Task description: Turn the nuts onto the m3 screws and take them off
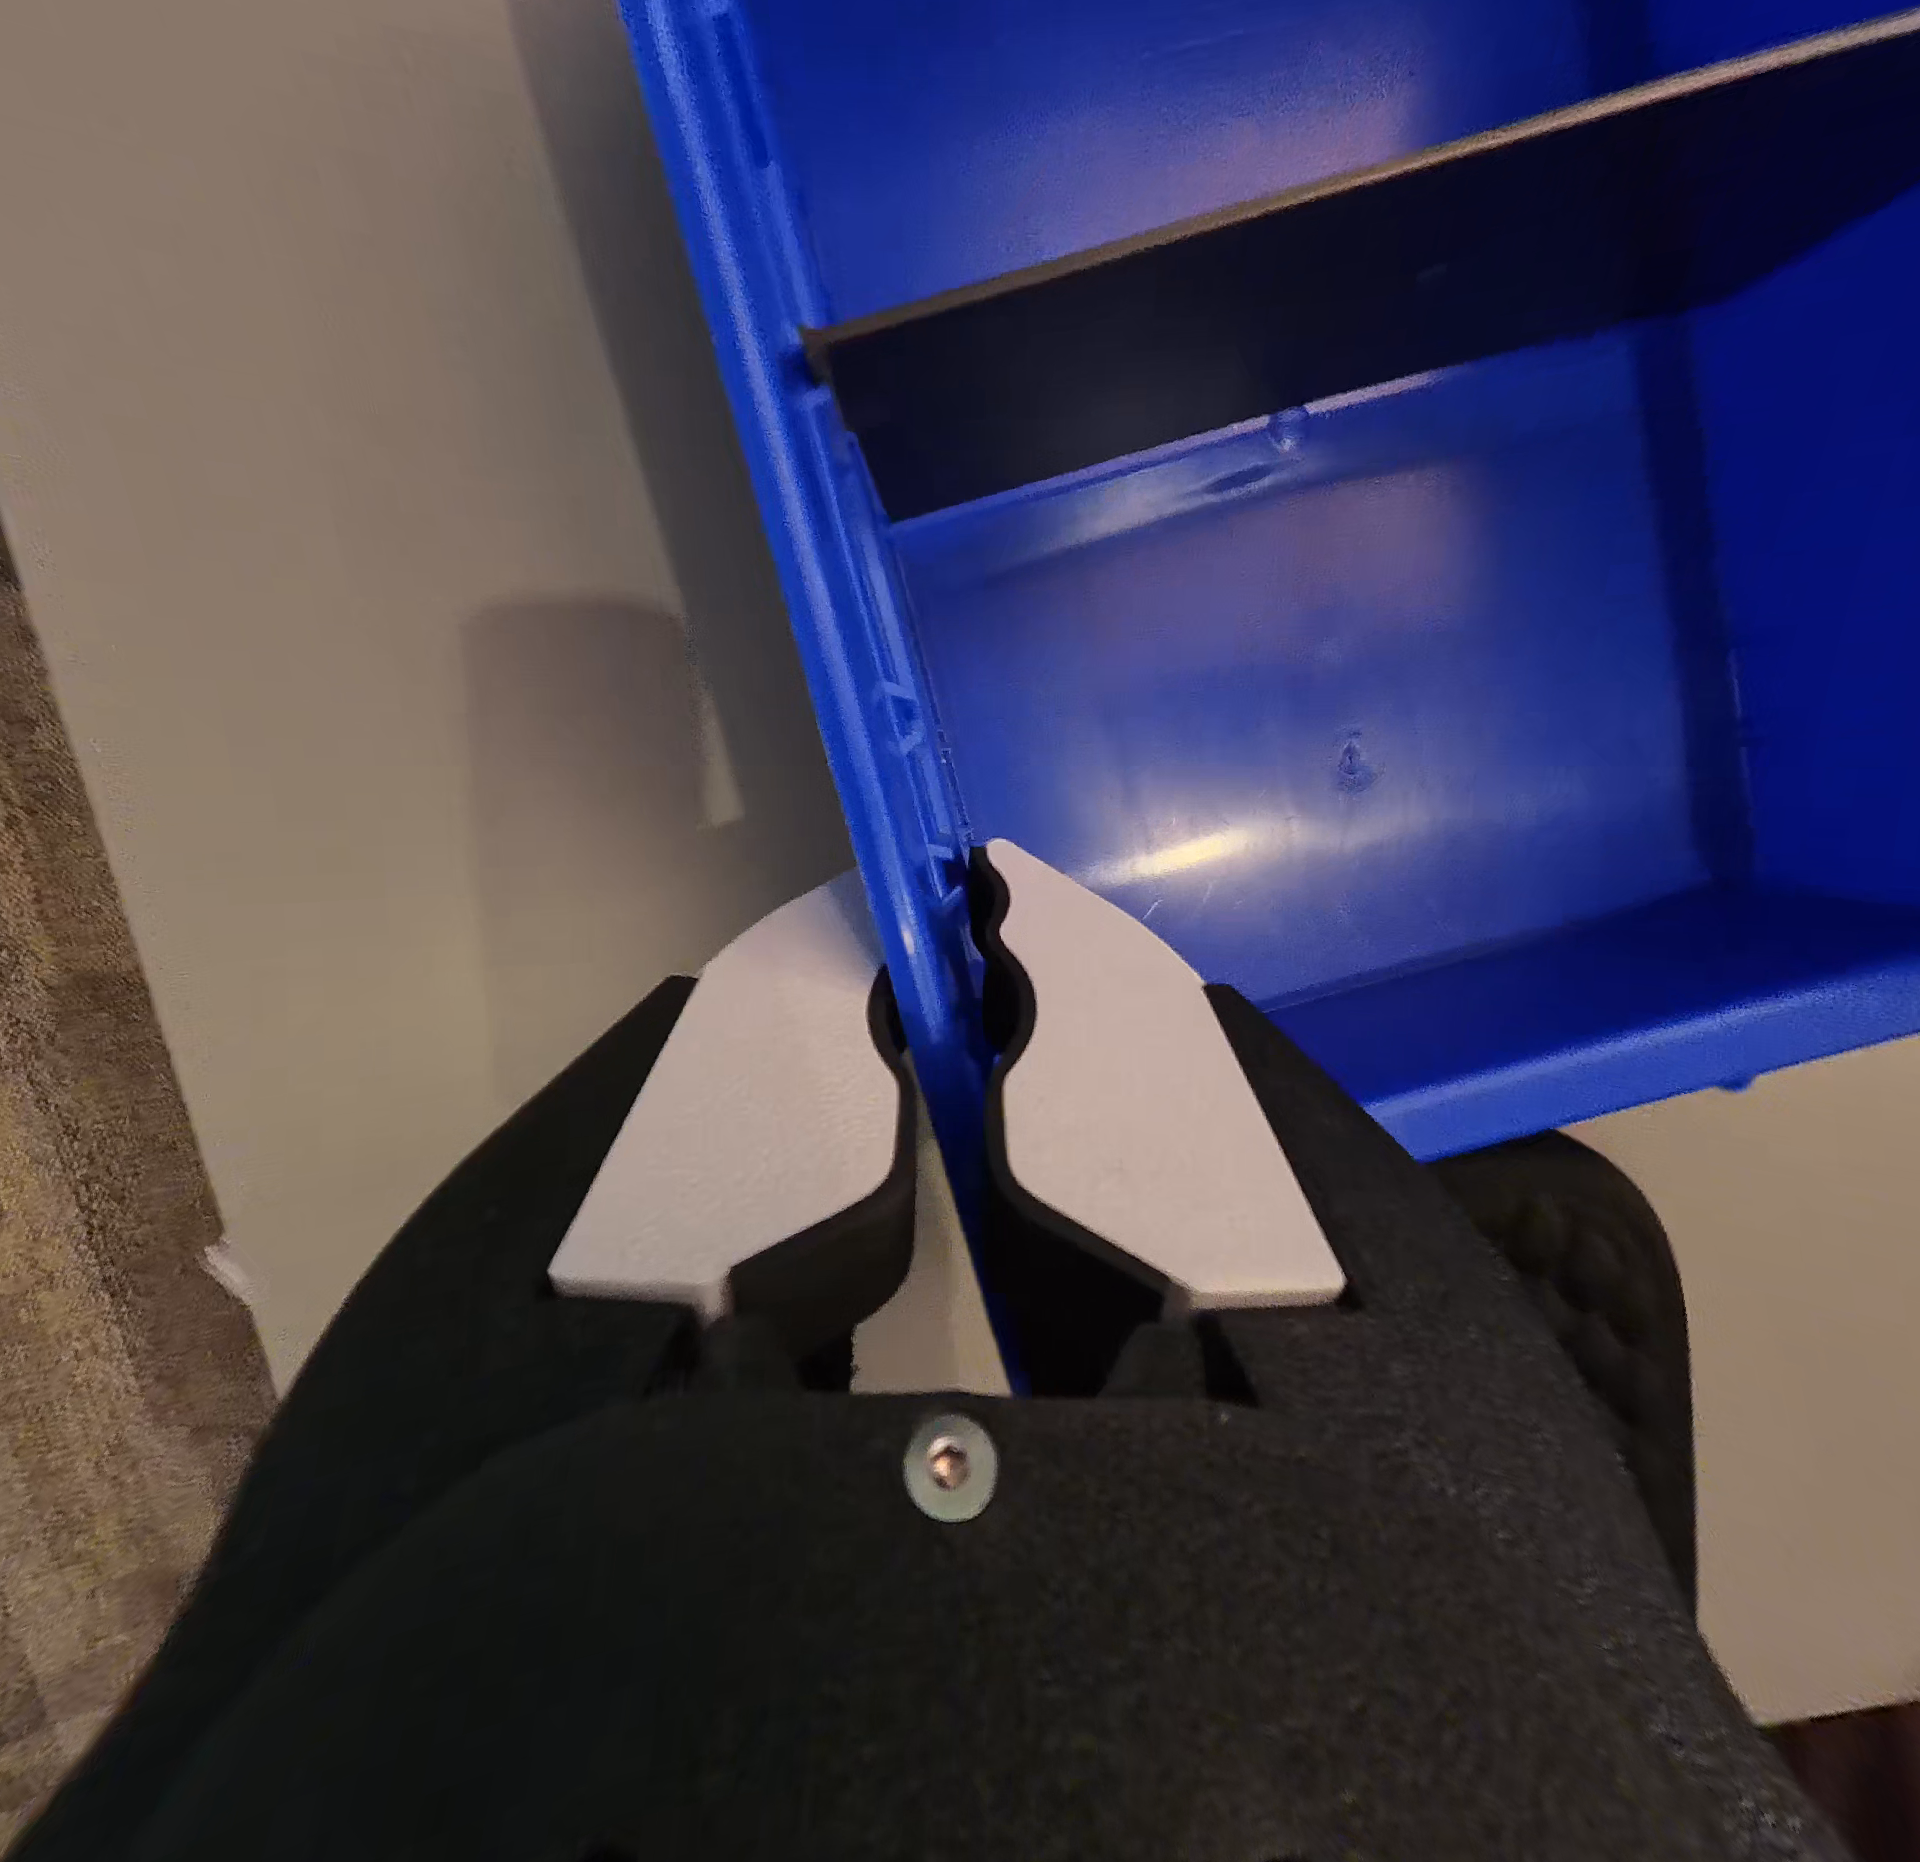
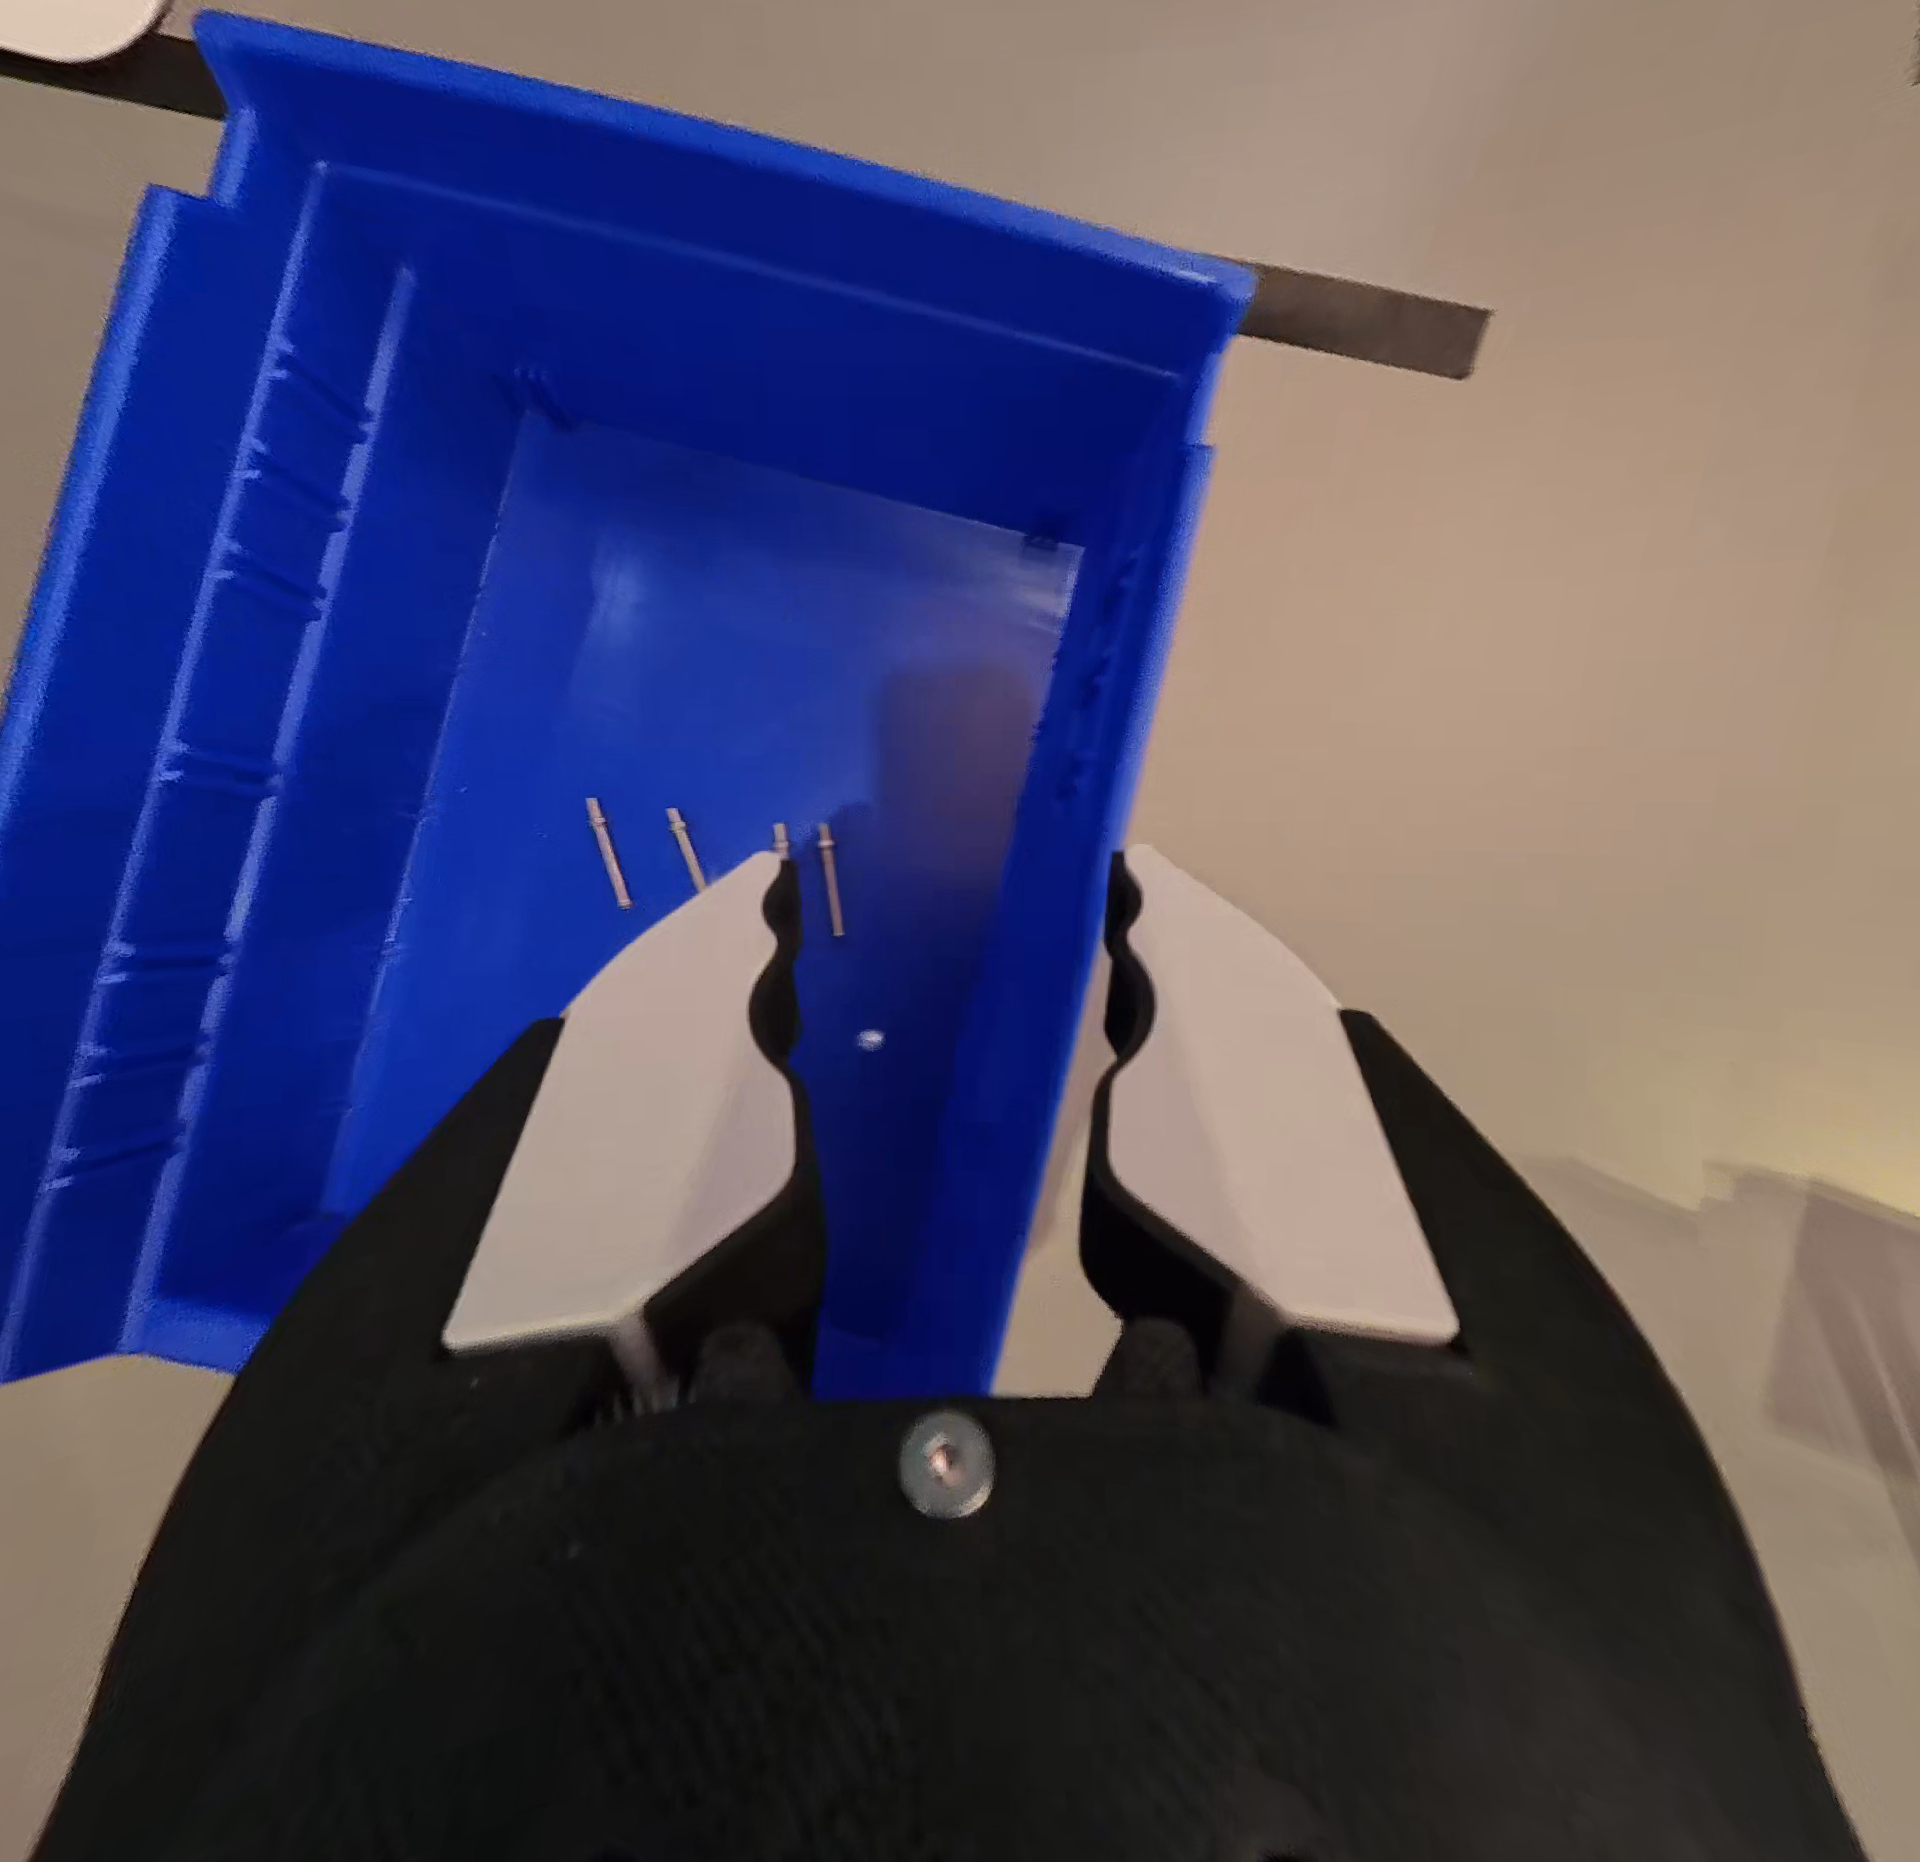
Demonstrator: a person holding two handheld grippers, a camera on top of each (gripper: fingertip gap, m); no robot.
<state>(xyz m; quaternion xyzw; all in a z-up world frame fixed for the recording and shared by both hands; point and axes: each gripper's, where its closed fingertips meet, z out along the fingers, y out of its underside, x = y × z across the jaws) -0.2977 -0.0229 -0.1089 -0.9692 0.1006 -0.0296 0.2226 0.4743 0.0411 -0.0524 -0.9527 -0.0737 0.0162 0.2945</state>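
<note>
While the left gripper [image 1: 940,939] is clenched on the side wall of the blue bin [image 1: 1351,773], one finger outside and one inside, the right gripper [image 2: 951,867] hangs released over a blue bin [image 2: 727,410] with its jaws wide apart — one finger inside, the other outside the right wall. Whether both views show the same bin I cannot tell; the left wrist view shows a black divider [image 1: 1351,285] across the compartments and no hardware in them.

Four screws [image 2: 608,854] lie in a loose row on the bin floor, towards its middle, near the tip of the right gripper's inner finger; one is partly hidden behind that fingertip. A single small nut [image 2: 871,1039] sits apart from them, nearer the near wall, between the open fingers. The bin rests on a pale table [image 2: 1455,669], against a dark strip [image 2: 1361,332] at its far edge.

By my reading the task has barely begun — nothing is yet picked up. The next move calls for lowering the right fingers fully inside the walls and closing finely on one thin screw or the nut, which lie flat and may slide.
</note>
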